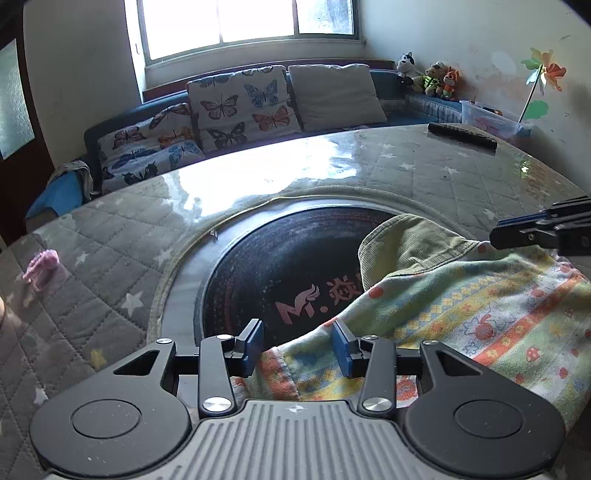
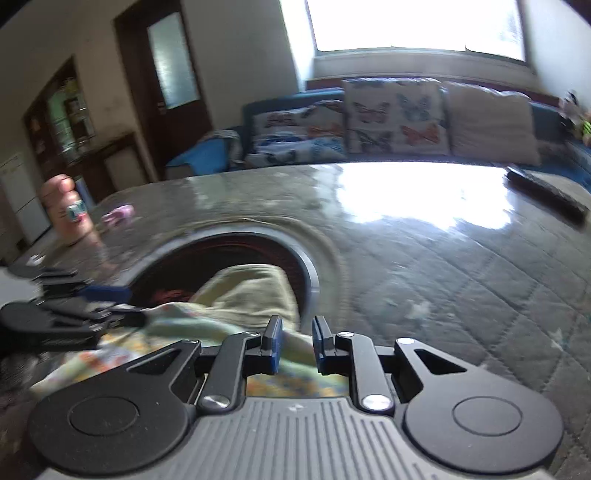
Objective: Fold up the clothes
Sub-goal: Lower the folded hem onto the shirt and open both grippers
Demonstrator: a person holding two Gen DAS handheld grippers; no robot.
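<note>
The left wrist view sits low over the near edge of the quilted table (image 1: 424, 173), looking forward along its own fingers (image 1: 255, 343) toward the sofa (image 1: 236, 107) and window (image 1: 247, 22). The right wrist view, blurred, looks from the same near side, close to the tabletop (image 2: 443, 251), angled more toward the door (image 2: 173, 62). Both share the dark round inset (image 1: 280, 251), the patterned garment (image 1: 461, 310) and the butterfly cushions (image 2: 395, 114).

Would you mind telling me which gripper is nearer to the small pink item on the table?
Left. The left gripper sits on the pink item's side of the garment; the right gripper is farther across.
</note>
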